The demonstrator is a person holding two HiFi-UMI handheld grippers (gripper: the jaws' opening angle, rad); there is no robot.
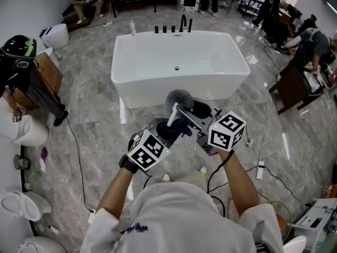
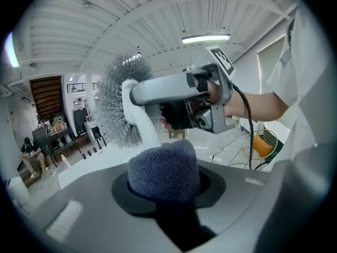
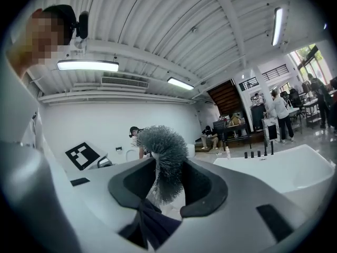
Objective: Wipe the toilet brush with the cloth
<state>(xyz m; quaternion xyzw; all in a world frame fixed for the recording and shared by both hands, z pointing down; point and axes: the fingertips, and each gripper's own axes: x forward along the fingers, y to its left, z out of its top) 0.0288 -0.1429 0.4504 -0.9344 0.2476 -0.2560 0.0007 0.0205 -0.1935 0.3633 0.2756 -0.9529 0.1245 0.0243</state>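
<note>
The toilet brush (image 1: 179,98) has a grey bristle head and a white neck, and it is held up in front of me over the floor. My right gripper (image 1: 180,114) is shut on the brush just below the head. In the right gripper view the bristles (image 3: 161,146) stand between the jaws of the right gripper (image 3: 167,187). A dark blue-grey cloth (image 2: 163,167) is bunched in my left gripper (image 2: 165,191), which is shut on it. The cloth (image 1: 172,128) sits just under the brush neck (image 2: 141,121), and a fold of the cloth (image 3: 152,223) shows low in the right gripper view.
A white bathtub (image 1: 179,62) stands just ahead on the marble floor. Toilets (image 1: 23,133) line the left wall beside a wooden cabinet (image 1: 47,73). Cables and a power strip (image 1: 259,170) lie at the right. A person (image 1: 23,78) stands at the left, others at the back.
</note>
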